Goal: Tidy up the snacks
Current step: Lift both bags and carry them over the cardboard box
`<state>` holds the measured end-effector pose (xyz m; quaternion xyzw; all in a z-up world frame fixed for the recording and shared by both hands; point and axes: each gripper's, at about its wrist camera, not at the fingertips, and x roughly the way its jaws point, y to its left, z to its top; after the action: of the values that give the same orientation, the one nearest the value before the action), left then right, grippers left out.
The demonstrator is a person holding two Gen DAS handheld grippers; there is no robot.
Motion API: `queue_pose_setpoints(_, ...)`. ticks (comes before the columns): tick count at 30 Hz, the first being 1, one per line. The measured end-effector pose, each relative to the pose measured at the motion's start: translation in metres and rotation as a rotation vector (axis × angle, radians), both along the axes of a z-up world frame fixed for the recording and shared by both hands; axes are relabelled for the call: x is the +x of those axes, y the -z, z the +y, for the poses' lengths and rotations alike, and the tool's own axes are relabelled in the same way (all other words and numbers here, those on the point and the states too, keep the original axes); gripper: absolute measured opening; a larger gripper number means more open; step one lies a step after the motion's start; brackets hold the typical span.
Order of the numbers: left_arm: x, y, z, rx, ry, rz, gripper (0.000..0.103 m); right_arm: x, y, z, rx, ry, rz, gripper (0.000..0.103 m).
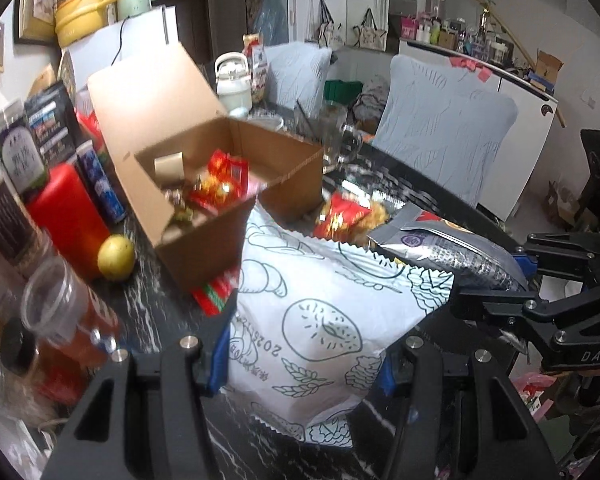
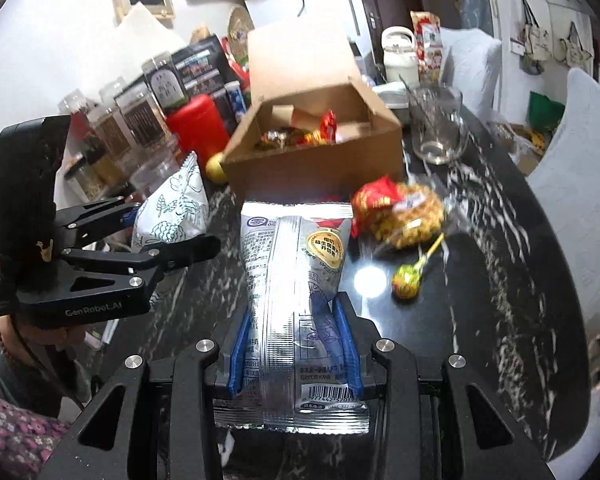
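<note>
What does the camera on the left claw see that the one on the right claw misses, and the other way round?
Only the left view shows the white cabinet cluttered on top and the red packet beside the box.

Only the right view shows the lollipop on the black table and the barcode side of the silver packet.

Both show the open cardboard box of snacks, the yellow fruit, the red canister, and the white illustrated bag held by the left claw.

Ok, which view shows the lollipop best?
The right wrist view: the lollipop lies in plain sight on the black table, green-yellow head and stick both visible, right of the silver packet. In the left wrist view I cannot find it.
</note>
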<state>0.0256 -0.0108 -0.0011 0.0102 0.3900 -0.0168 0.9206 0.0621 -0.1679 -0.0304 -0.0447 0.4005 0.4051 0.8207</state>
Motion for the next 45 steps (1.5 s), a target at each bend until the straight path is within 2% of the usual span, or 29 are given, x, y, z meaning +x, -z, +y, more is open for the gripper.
queue_pose_setpoints(11, 0.037, -0.042, 0.017, 0.014, -0.022, -0.085, 0.055, 0.039, -0.043, 0.019, 0.052, -0.033, -0.09, 0.038)
queue_pose_setpoints(21, 0.1, -0.051, 0.061, -0.021, -0.093, -0.071, 0.055, 0.106, -0.059, 0.059, 0.076, -0.052, -0.084, 0.038)
queue_pose_setpoints(32, 0.161, -0.032, 0.099, -0.008, -0.169, -0.02, 0.055, 0.166, -0.059, 0.113, 0.05, -0.087, -0.081, 0.038)
queue_pose_setpoints(45, 0.208, 0.012, 0.116, -0.001, -0.196, 0.078, 0.055, 0.21, -0.022, 0.154, -0.041, -0.101, -0.033, 0.038)
